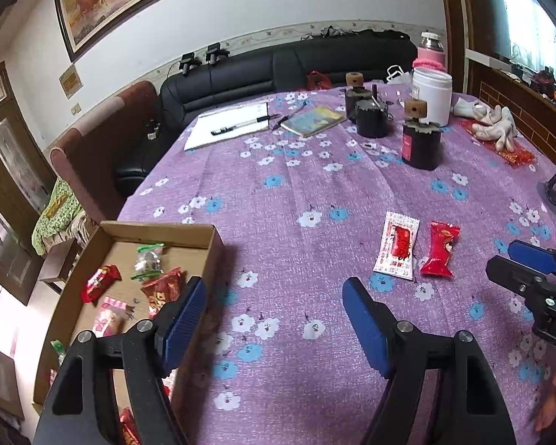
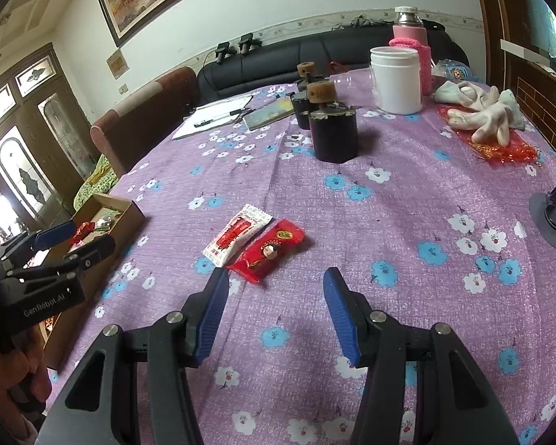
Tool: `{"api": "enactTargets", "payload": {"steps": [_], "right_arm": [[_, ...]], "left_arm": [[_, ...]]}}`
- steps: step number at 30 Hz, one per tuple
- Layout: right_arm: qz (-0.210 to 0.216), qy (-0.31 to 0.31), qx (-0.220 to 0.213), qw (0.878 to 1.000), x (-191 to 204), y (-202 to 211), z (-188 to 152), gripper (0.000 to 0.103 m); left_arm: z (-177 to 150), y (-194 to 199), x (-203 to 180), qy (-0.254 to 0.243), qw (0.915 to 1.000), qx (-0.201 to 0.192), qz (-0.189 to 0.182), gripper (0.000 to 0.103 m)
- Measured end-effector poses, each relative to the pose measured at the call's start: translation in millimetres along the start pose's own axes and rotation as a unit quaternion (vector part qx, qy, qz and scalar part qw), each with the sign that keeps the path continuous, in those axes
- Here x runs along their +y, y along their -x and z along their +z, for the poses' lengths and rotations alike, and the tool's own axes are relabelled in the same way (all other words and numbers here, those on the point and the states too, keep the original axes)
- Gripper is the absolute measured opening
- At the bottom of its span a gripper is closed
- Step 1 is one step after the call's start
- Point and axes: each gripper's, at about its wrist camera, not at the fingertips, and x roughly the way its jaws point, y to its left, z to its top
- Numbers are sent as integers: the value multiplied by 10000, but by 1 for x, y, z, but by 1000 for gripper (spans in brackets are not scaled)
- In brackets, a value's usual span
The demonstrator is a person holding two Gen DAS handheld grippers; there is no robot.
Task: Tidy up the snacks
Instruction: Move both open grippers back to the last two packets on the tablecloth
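Right claw (image 2: 276, 293) part open and empty, left claw (image 1: 274, 307) wide and empty, two snack packets (image 2: 254, 246) on tablecloth (image 2: 407, 222), cardboard box (image 1: 211, 248)

Left gripper (image 1: 274, 296) jaws apart, cardboard box (image 1: 211, 256) of snacks, perhaps sweets

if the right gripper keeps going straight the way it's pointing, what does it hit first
Most likely the red snack packet, lying just ahead of the open right gripper on the tablecloth, touching the white snack packet. Depth is unclear; it could meet bare cloth first.
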Motion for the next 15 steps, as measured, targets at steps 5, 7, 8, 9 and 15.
{"api": "enactTargets", "payload": {"steps": [5,7,8,9,15], "right_arm": [[4,123,162,9998,9,-20,7,52],[-9,218,225,9995,16,-30,11,52],[-11,254,239,9994,18,-33,12,52],[-26,289,252,9993,20,-37,14,52],[-320,399,438,9977,24,-62,22,52]], "left_arm": [[-3,-13,1,68,9999,145,-34,79],[-4,-18,3,111,9998,177,-61,79],[-4,-19,4,138,9997,182,-75,79],[-4,-20,5,165,9997,190,-79,79],[0,-32,8,312,9989,275,-199,79]]}}
